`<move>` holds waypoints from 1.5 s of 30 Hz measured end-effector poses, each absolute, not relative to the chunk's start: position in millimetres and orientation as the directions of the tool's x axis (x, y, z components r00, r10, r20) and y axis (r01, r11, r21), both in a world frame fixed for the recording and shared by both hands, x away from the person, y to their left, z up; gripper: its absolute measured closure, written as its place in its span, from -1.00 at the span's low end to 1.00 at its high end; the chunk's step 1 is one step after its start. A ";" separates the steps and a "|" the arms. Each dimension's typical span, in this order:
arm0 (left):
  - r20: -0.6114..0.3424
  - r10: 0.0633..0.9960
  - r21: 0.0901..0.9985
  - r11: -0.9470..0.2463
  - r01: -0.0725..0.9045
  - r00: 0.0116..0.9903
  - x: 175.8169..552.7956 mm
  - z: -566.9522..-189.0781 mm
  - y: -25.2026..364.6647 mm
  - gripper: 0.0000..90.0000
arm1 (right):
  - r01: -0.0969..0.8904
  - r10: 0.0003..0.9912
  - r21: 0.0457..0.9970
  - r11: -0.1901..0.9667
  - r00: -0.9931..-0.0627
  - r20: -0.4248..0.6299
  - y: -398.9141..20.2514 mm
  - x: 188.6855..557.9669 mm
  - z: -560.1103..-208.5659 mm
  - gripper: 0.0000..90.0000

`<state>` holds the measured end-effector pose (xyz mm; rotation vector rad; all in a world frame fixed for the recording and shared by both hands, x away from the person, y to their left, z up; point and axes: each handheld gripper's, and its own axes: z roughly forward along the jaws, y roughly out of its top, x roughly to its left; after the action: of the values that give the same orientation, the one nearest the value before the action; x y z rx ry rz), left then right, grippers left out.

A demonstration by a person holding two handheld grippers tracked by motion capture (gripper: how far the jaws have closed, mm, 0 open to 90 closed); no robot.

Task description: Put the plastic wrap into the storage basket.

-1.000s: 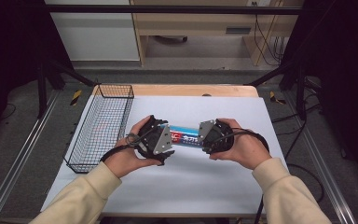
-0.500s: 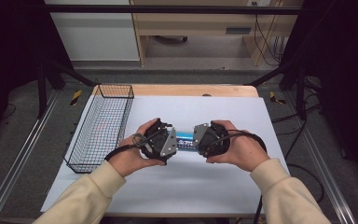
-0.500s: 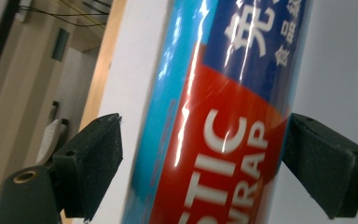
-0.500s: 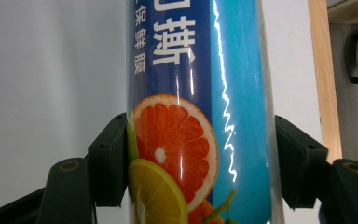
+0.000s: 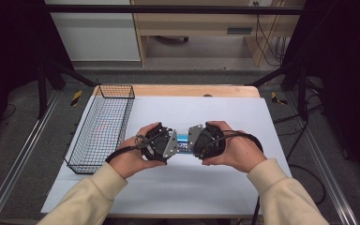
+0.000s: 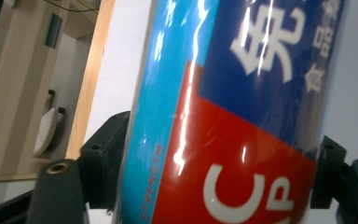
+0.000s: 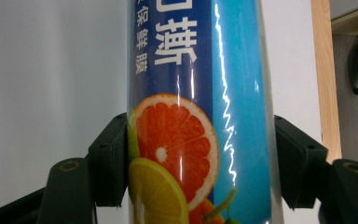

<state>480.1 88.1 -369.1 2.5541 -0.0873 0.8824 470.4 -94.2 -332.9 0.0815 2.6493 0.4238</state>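
Both tongs clamped on the box — left gripper, right gripper, one per end. Looks light, stiff, glossy film — probably slippery.

From above, the glossy blue, red and cyan printed box shows as a short strip between the two black grippers; its ends are hidden. In both gripper views the box runs past the top and bottom edges, cropping its lettering.
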 end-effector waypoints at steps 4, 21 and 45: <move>0.594 0.080 0.388 -0.900 -0.199 0.801 479.7 -369.6 90.4 -0.39 | -0.017 0.122 0.309 0.951 -0.897 -0.425 -92.2 471.2 -333.2 -0.30; 0.611 0.095 0.378 -0.907 -0.184 0.786 481.0 -371.3 89.1 -0.38 | -0.038 0.127 0.314 0.949 -0.863 -0.489 -96.8 476.8 -340.9 -0.64; 0.605 0.174 0.393 -0.914 -0.101 0.777 487.7 -368.9 122.7 -0.37 | 0.244 0.555 0.557 0.794 -0.664 -0.501 -213.0 467.2 -372.2 -0.85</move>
<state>487.7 122.7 -368.9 2.5627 0.0556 0.9283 467.2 -213.0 -372.2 0.5884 2.2966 0.5925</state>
